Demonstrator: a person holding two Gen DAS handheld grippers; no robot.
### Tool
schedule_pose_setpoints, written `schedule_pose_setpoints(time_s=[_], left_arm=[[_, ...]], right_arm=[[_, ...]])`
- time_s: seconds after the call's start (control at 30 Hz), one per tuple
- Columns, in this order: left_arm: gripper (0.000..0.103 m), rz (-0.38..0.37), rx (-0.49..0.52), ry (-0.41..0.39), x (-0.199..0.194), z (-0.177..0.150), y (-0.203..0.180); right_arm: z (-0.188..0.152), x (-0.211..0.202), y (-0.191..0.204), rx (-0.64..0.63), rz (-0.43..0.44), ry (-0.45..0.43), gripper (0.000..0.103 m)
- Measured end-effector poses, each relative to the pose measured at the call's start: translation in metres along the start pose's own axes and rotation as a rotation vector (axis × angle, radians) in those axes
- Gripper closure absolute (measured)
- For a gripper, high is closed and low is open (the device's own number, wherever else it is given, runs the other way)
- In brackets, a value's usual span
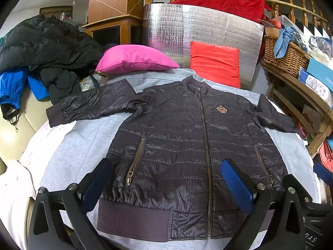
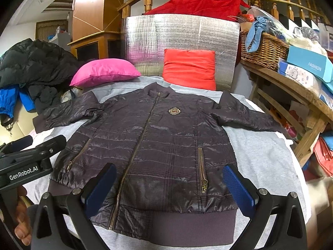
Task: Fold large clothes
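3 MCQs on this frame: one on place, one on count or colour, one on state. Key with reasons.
1. Where does the pink pillow lie from the jacket?
A. beyond its left sleeve
B. on its hem
C. under the basket

2. How many pocket zips show on the jacket front?
A. none
B. two
C. four

3. How is the main zip?
A. shut up to the collar
B. fully open
C. half open

Key:
1 A, it sits past the collar end, left of the red pillow.
2 B, one on each side of the main zip.
3 A, both front panels meet along its whole length.
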State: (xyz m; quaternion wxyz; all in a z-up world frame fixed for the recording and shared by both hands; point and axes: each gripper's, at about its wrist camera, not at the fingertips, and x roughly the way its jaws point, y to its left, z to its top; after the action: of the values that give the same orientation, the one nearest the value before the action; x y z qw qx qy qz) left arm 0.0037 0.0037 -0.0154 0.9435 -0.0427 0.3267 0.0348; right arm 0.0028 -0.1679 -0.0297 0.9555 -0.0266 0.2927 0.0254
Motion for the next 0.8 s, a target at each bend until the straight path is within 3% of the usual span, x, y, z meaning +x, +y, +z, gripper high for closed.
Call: schedule_pose_setpoints(time_s=[0.8], left_arm=[[0.000,-0.003,0.000,0.009,-0.0015,-0.0039,-0.0002]], right_arm=[[0.0004,-0.0023,-0.0017,0.006,-0.011,0.003,0.000]])
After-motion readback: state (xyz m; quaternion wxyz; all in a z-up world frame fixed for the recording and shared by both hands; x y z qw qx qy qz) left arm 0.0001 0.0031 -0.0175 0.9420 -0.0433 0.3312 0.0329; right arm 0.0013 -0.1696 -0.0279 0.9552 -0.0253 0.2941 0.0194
